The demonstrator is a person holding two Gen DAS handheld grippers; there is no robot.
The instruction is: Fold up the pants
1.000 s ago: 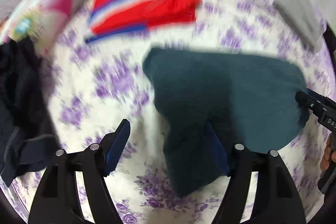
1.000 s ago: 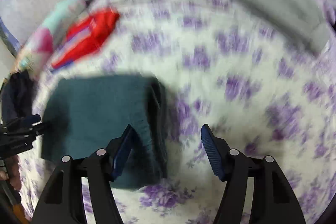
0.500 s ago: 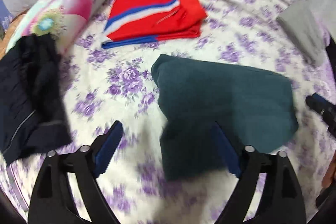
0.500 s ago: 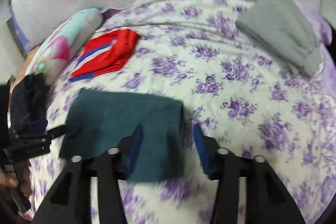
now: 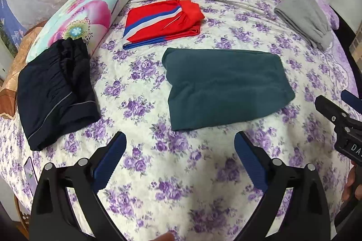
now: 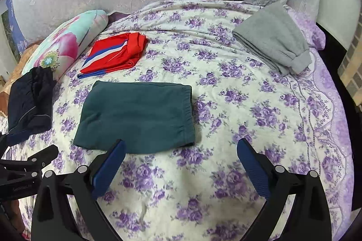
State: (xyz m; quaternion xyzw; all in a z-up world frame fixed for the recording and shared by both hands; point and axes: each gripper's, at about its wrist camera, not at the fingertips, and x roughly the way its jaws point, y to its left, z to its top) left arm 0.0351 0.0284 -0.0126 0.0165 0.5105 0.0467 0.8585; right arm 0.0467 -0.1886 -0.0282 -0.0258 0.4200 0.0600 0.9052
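- The folded teal pants [image 5: 226, 87] lie flat mid-bed on the floral sheet [image 5: 181, 184], long axis running left to right, elastic waistband at the right end in the right wrist view.
- The left gripper [image 5: 179, 159] has just been opening; its jaws stand wide, nothing between them, just near of the pants.
- The right gripper [image 6: 181, 164] likewise has just opened wide and empty.

Both cameras ride on the hand-held grippers, above the near edge of the bed [image 5: 181, 173], looking steeply down and toward the far wall. The left wrist view sits further left, so the folded green pants [image 5: 226, 87] lie right of its centre; in the right wrist view they lie left. Both share the pillow [image 6: 67, 42] and the gray pants [image 6: 273, 39].
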